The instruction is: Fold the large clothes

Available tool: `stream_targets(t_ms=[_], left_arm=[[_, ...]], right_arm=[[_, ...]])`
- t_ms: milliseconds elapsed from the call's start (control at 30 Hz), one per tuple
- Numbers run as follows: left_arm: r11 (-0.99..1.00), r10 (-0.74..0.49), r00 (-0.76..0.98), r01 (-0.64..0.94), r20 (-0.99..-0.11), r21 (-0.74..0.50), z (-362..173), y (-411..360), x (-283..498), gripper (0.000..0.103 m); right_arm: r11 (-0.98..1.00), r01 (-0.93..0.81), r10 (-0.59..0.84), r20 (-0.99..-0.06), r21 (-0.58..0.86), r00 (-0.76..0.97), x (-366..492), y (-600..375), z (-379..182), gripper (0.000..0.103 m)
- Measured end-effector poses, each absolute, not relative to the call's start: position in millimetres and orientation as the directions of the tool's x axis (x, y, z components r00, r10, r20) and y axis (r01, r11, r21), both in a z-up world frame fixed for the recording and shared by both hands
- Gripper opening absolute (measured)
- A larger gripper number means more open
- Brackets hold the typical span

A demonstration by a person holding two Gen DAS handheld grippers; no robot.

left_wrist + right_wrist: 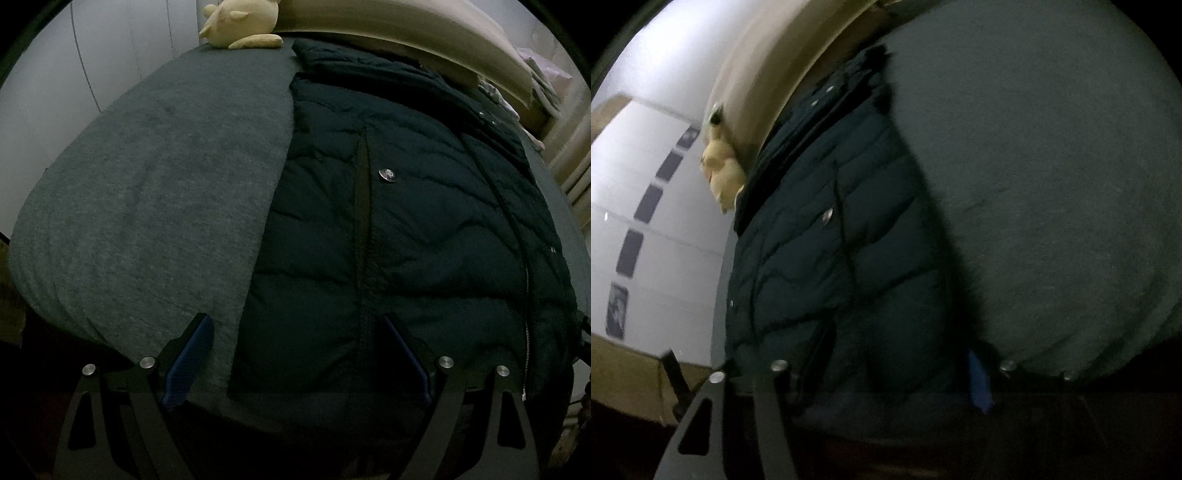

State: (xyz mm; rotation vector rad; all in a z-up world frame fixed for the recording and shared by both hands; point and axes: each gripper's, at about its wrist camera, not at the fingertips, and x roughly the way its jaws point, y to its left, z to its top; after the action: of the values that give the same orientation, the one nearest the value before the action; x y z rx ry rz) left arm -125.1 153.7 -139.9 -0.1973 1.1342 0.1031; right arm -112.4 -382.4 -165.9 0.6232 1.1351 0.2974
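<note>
Jacket (406, 229), dark quilted and puffy, lies flat on the grey bed cover (147, 206), occupying one side of the bed with its collar toward the cream headboard (424, 40); its hem sits at the near edge of the mattress; a zip runs down one side and a metal snap (386, 174) shows mid-panel.

Left gripper (295, 354) hangs over the hem with its jaws spread wide, one finger above bare cover and the other above the jacket; nothing is between the pads. Right gripper (882, 373) sits at the jacket's hem corner with the padded cloth bunched between its fingers; one blue pad (979, 380) appears pressed to the fabric edge, so it is judged to be gripping the jacket, though the dim, blurred view leaves this uncertain.

Step in hand, as judged: taking hold of the hem for a fold. To do it well, the left jaws should close on the matching hem corner, biting through the full padded thickness, so that both corners lift evenly and the slippery shell does not slide out.

Containers: none visible. A yellow plush toy (240, 22) rests at the head of the bed, well apart from the work.
</note>
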Motion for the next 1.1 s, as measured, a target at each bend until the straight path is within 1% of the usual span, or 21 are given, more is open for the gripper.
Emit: stream_targets(t_ms=[33,67,100,167,367,500,533,567,633,667,700,733,767,833,933,1100], left_arm=[[0.978,-0.018,0.420,-0.181,-0.907,-0.103,-139.4,152.6,-125.0,0.091],[0.978,-0.018,0.419,-0.181,-0.908,-0.103,-138.8,152.4,-125.2,0.091],[0.978,-0.019,0.418,-0.181,-0.908,-0.104,-139.0,152.5,-123.5,0.091],[0.978,-0.020,0.416,-0.180,-0.909,-0.104,-138.5,152.8,-124.2,0.091],[0.977,-0.024,0.411,-0.182,-0.911,-0.108,-139.4,152.1,-120.2,0.091],[0.976,-0.054,0.409,-0.171,-0.911,-0.135,-139.4,153.0,-120.3,0.091],[0.976,-0.067,0.410,-0.164,-0.910,-0.145,-139.7,153.1,-121.3,0.089],[0.975,-0.084,0.412,-0.155,-0.907,-0.160,-140.1,153.5,-122.5,0.086],[0.970,-0.120,0.414,-0.145,-0.902,-0.195,-140.5,155.6,-124.8,0.064],[0.965,-0.147,0.414,-0.138,-0.898,-0.222,-140.4,157.5,-125.5,0.059],[0.958,-0.177,0.414,-0.135,-0.893,-0.252,-140.1,160.4,-125.8,0.049],[0.953,-0.196,0.415,-0.134,-0.889,-0.272,-139.2,162.5,-126.1,0.042],[0.948,-0.214,0.415,-0.130,-0.884,-0.291,-138.5,164.5,-126.3,0.038],[0.941,-0.242,0.426,-0.115,-0.872,-0.317,-133.4,166.1,-127.6,0.025],[0.946,-0.235,0.461,-0.094,-0.855,-0.311,-119.8,163.0,-134.4,0.021],[0.940,-0.246,0.497,-0.087,-0.832,-0.330,-105.5,169.6,-144.0,0.020]], right_arm=[[0.808,0.078,0.515,-0.764,0.584,0.389,-112.1,-378.4,-166.6,0.033],[0.808,0.081,0.516,-0.767,0.583,0.381,-110.6,-375.8,-167.0,0.031],[0.805,0.081,0.519,-0.765,0.587,0.381,-111.1,-376.4,-167.1,0.025],[0.804,0.074,0.524,-0.760,0.591,0.384,-112.0,-376.3,-165.6,0.022],[0.813,0.056,0.516,-0.763,0.579,0.389,-114.0,-371.5,-161.2,0.020],[0.815,0.058,0.514,-0.765,0.577,0.388,-113.0,-370.4,-160.2,0.020],[0.816,0.058,0.513,-0.766,0.575,0.387,-113.1,-370.2,-160.1,0.020],[0.817,0.058,0.511,-0.768,0.573,0.387,-112.0,-368.9,-159.2,0.020],[0.820,0.053,0.510,-0.769,0.570,0.386,-111.8,-369.0,-158.1,0.020],[0.820,0.051,0.510,-0.769,0.570,0.385,-111.4,-368.6,-158.0,0.020],[0.821,0.050,0.510,-0.770,0.569,0.384,-110.3,-367.2,-157.9,0.020],[0.821,0.048,0.510,-0.770,0.568,0.383,-109.8,-366.8,-158.2,0.020],[0.821,0.047,0.512,-0.769,0.569,0.382,-109.5,-366.2,-158.5,0.020],[0.818,0.039,0.518,-0.764,0.574,0.384,-109.6,-368.4,-157.5,0.019],[0.814,0.021,0.527,-0.753,0.581,0.394,-111.5,-370.2,-152.6,0.018],[0.821,0.010,0.520,-0.755,0.571,0.400,-114.1,-373.2,-146.4,0.018]])
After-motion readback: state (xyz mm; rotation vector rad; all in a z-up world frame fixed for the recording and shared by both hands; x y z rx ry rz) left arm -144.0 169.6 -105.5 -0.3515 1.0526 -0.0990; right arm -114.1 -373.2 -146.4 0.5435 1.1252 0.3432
